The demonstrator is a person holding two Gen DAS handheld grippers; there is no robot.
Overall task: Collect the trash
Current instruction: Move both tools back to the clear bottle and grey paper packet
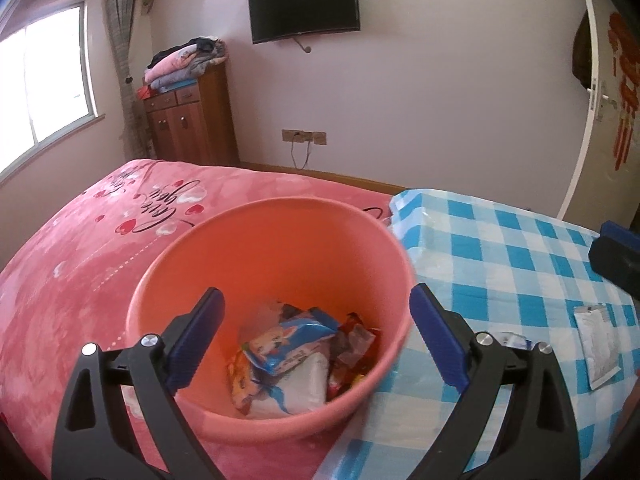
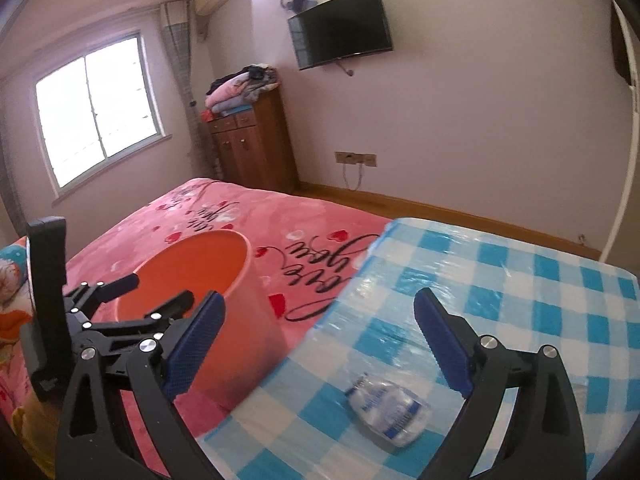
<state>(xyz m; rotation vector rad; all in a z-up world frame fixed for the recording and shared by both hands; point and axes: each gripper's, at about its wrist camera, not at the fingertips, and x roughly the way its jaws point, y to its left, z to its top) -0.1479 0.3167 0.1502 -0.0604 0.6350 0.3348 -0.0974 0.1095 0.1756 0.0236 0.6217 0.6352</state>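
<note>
While over bin: left hand-held gripper (image 1: 316,312) stood spread, empty, above orange bucket (image 1: 200,280) holding wrappers (image 1: 288,352).
Right hand-held gripper (image 2: 320,320): spread, empty, above clear packet (image 2: 386,406) on checked cloth (image 2: 520,280).

Wall television (image 1: 303,4), wooden cabinet (image 2: 252,144) — folded blankets (image 2: 236,90) on top.

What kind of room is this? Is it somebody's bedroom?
Yes, most likely a bedroom in a home. There is a bed with a pink heart-print blanket, a wooden cabinet with folded bedding stacked on top, and a wall-mounted TV facing the bed.
</note>
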